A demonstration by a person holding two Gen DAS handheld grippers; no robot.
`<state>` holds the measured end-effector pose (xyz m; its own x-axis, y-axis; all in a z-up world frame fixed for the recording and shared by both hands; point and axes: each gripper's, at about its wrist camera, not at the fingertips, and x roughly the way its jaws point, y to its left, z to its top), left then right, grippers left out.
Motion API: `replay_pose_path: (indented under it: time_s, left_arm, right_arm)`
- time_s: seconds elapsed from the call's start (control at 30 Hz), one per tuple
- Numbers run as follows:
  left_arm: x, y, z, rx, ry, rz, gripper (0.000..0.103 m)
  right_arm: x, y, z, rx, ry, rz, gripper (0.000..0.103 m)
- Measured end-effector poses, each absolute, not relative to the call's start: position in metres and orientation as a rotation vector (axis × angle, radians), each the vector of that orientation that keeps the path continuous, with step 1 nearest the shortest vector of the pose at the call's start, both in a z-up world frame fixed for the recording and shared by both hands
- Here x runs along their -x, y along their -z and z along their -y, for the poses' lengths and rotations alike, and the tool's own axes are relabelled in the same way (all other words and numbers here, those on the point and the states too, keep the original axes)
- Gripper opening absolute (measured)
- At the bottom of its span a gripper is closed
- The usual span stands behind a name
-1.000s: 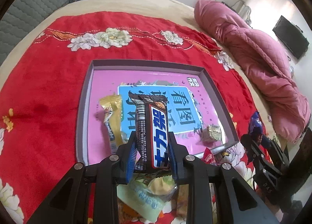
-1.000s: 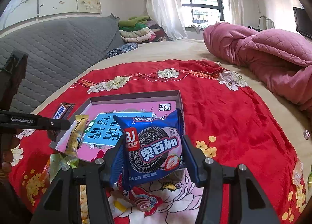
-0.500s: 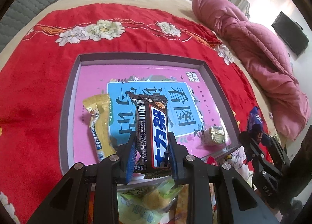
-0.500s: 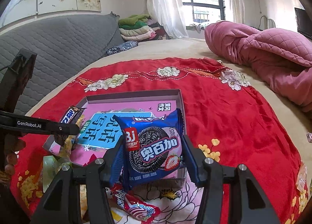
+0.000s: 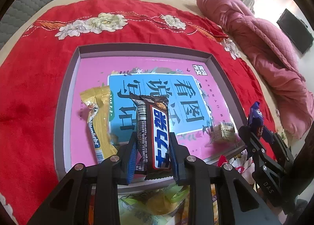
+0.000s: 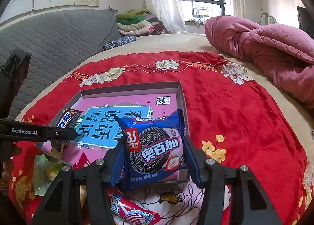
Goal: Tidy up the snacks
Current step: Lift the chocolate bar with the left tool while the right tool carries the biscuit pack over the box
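My left gripper [image 5: 152,156] is shut on a dark chocolate bar [image 5: 155,136] with a blue-and-white label, held over the near edge of a shallow grey box [image 5: 137,47] with a pink and blue printed floor. A yellow wafer pack [image 5: 98,125] and a small gold candy [image 5: 223,131] lie inside the box. My right gripper [image 6: 154,158] is shut on a blue cookie pack [image 6: 155,148] above the box's near right corner [image 6: 181,95]. From the right wrist view the left gripper [image 6: 62,133] with the bar [image 6: 67,120] is at the box's left.
The box sits on a red flowered cloth [image 5: 29,91] spread over a bed. Loose snacks lie near the box's front: a green pack [image 5: 157,205] and a red-white wrapper [image 6: 131,209]. A pink quilt [image 6: 265,48] is bunched at the right, a grey headboard [image 6: 58,34] at the left.
Both grippers have moved forward and down toward the box with their snacks still held. The box looms larger in the left wrist view; the left gripper has shifted right in the right wrist view.
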<state>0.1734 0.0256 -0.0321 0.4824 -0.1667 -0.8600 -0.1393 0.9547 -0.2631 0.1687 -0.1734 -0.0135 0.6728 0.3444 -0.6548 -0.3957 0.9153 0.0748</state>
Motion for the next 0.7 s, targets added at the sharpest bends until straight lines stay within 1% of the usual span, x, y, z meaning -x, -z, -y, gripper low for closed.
replay_pose_path:
  time_s: [0.47, 0.7]
  left_arm:
    - [-0.177, 0.041, -0.025, 0.322, 0.013, -1.092, 0.03]
    - [-0.178, 0.043, -0.024, 0.324, 0.017, -1.1, 0.03]
  right_arm:
    - [-0.17, 0.02, 0.171, 0.089, -0.411, -0.73, 0.058]
    - [-0.171, 0.021, 0.17, 0.086, -0.42, -0.733, 0.064]
